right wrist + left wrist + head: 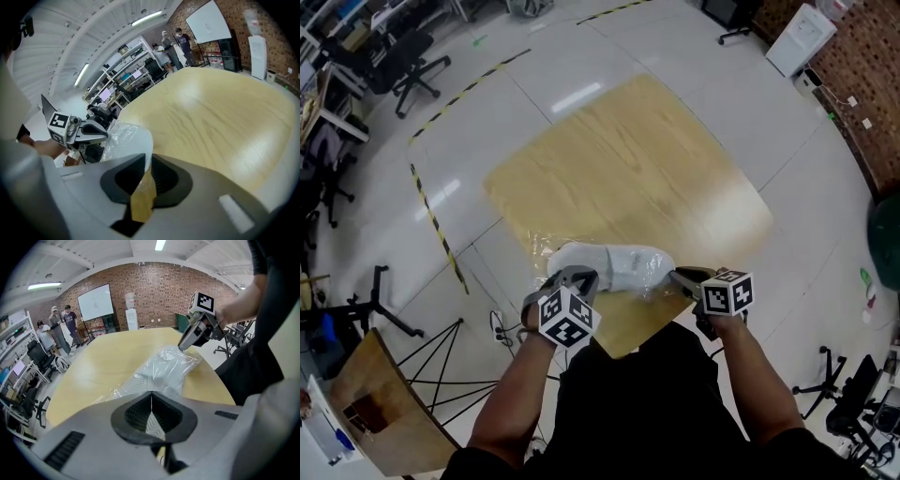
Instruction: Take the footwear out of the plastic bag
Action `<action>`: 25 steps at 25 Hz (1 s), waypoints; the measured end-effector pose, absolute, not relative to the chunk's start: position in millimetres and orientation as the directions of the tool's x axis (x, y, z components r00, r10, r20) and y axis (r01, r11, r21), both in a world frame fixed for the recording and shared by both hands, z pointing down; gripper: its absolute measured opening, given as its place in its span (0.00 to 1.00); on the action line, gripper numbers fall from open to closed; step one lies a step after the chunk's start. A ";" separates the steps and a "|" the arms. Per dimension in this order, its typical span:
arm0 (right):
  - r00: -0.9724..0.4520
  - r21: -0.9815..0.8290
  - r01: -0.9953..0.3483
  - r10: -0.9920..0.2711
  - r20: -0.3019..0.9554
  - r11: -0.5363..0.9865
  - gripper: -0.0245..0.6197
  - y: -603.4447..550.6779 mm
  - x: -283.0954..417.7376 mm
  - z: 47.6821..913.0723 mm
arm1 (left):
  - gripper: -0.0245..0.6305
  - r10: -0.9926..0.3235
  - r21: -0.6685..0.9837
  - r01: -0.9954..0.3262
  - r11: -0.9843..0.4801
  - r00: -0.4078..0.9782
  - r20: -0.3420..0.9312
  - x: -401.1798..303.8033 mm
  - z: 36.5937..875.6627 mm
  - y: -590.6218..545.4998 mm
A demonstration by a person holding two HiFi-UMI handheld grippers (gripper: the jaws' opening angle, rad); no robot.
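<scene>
In the head view the bag [623,267], clear and crinkled with glints, lies on the table [628,159] at its near corner, right by the edge closest to the person. White footwear [595,261] shows through the film. The left gripper [574,278] meets the bag's left end and the right gripper [680,278] its right end, so the bag spans between them. Beyond the bag the wood top stretches wide to its far edges, and around it lies pale floor with striped tape [431,220] and chairs [408,61] well apart at the upper left. In the left gripper view the jaws are together, their tips meeting on the film at the bag's near end. The footwear inside shows a pale ribbed sole, and the right gripper pinches the far end near the table's right edge. People [58,326] stand well back by a whiteboard [96,302] and a brick wall [159,291]. In the right gripper view the jaws are clamped on a fold of white film, with only a narrow slit between them. The bag bulges left toward the left gripper at the table's edge, and open wood runs off to the right.
</scene>
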State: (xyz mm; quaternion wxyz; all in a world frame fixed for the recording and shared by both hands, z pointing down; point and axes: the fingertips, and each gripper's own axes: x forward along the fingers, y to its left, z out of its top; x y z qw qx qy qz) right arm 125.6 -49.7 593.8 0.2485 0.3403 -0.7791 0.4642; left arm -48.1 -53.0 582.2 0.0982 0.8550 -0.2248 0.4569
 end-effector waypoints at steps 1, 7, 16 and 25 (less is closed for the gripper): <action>-0.643 -0.554 -0.763 -0.305 0.703 0.332 0.11 -47.2 124.7 593.4 | 0.05 -0.296 -0.040 -0.473 -0.880 0.480 0.826 -50.8 582.3 -51.1; -0.626 -0.550 -0.780 -0.341 0.701 0.299 0.10 -36.0 124.6 592.2 | 0.05 -0.294 -0.051 -0.460 -0.886 0.473 0.831 -61.7 583.2 -44.9; -0.609 -0.554 -0.793 -0.363 0.705 0.255 0.10 -17.7 134.9 592.4 | 0.05 -0.294 -0.080 -0.436 -0.896 0.449 0.844 -67.1 580.9 -47.2; -0.587 -0.535 -0.809 -0.366 0.722 0.241 0.10 -9.8 141.4 596.9 | 0.05 -0.311 -0.098 -0.458 -0.883 0.416 0.855 -87.8 584.2 -48.6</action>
